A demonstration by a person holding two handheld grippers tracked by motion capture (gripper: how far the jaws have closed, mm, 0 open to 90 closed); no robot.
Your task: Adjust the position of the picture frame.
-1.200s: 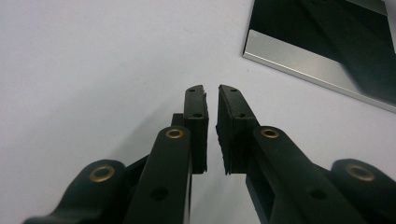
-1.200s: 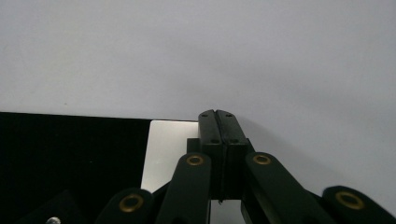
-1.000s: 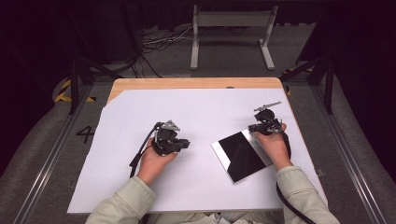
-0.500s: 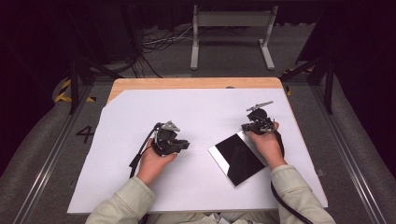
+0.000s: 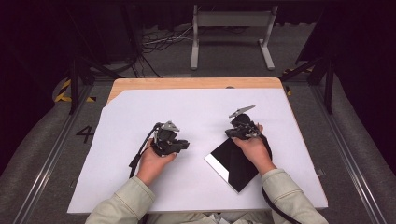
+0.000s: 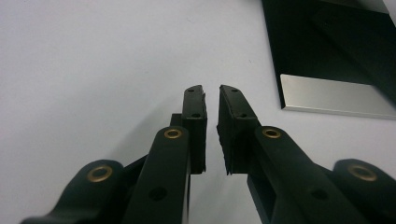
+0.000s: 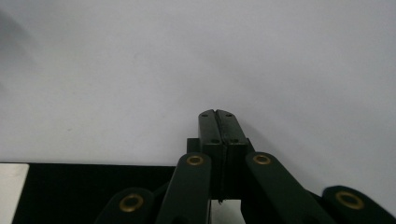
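My right gripper (image 5: 235, 132) — jaws pressed together, empty — sits at the black panel's (image 5: 233, 163) far edge; I'd push low and slowly; left gripper (image 5: 183, 144) — narrowly parted — steadies nearby.

On the white sheet covering the table (image 5: 196, 107) we have bare room along the whole far half and down the left side. Near the right, the flat black rectangular panel with a pale strip along one edge (image 5: 236, 161) lies in our way, under the right hand (image 5: 252, 149). The left gripper (image 5: 184, 145) sits just left of it, a bare gap between.
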